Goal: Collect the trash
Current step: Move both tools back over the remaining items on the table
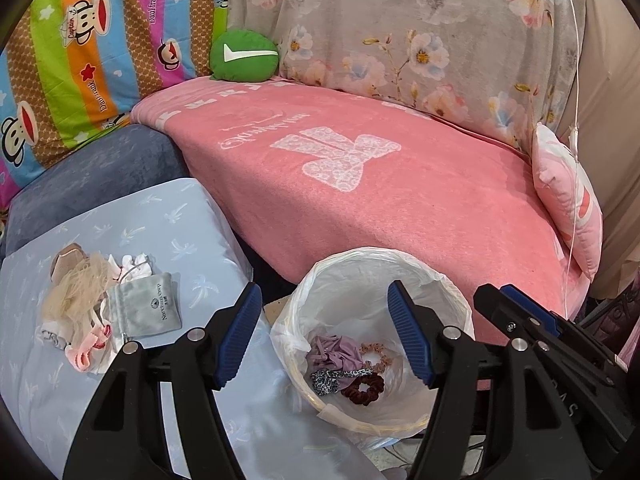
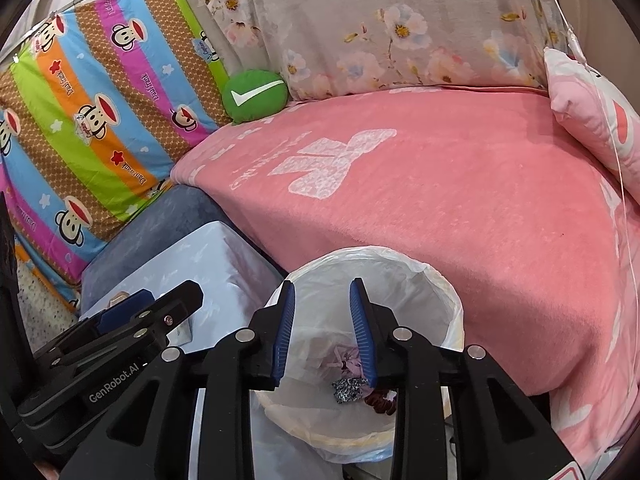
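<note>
The left gripper has its ribbed blue fingers spread wide and empty; the right gripper stands narrower, also empty. Both hover over a round bin lined with crinkled white plastic, holding fabric scrunchies. A tangled pile of trash, perhaps hair and cloth, lies on the pale-blue cushion.

A round white bin, lined with a translucent bag, is seen upright below the pink bed's edge. Inside lie hair scrunchies: mauve, leopard-print, maroon and tan. A loose pile of trash, with blond fibres and a grey pouch, rests on the pale blue cover.
</note>
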### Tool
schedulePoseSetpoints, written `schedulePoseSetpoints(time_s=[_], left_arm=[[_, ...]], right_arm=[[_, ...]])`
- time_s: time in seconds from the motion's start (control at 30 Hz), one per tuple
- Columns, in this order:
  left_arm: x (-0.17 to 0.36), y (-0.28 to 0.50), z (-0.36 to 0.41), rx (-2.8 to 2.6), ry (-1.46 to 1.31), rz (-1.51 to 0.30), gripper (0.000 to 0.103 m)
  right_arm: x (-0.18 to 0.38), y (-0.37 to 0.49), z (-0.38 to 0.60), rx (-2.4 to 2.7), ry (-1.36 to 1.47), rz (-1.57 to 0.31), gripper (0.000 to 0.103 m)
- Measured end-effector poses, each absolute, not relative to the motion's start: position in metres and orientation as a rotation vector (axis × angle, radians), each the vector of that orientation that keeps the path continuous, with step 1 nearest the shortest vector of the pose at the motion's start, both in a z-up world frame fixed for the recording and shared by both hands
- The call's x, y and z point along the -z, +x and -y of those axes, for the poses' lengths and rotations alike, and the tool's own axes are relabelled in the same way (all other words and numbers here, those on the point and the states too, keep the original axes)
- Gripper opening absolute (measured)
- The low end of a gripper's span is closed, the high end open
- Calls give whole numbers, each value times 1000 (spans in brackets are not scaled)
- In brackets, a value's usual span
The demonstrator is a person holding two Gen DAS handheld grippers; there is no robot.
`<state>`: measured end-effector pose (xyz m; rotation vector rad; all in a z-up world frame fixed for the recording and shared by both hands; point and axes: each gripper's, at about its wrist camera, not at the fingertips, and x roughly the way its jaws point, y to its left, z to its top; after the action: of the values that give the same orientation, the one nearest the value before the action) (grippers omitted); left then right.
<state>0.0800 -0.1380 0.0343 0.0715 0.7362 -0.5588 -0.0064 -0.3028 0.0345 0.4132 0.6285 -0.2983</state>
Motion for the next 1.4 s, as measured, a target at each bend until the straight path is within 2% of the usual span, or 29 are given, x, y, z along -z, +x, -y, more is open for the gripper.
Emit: schedulePoseSetpoints(time_s=[0.3, 0.47, 0.8, 0.97, 1.4], left_arm=[[-30, 84, 118, 522, 56, -750, 63], [-28, 86, 101, 493, 40, -750, 68], [-20, 98, 57, 424, 2, -769, 69], [-14, 106, 34, 381, -2, -772, 78], [11, 140, -37, 250, -26, -815, 79]], right_arm=[[-32, 1, 287, 269, 389, -646, 31], [-30, 7, 271, 246, 369, -658, 31], [-28, 23, 234, 195, 323, -681, 35], [-26, 34, 212, 169, 300, -693, 37], [-6, 75, 157, 93, 250, -745, 43]])
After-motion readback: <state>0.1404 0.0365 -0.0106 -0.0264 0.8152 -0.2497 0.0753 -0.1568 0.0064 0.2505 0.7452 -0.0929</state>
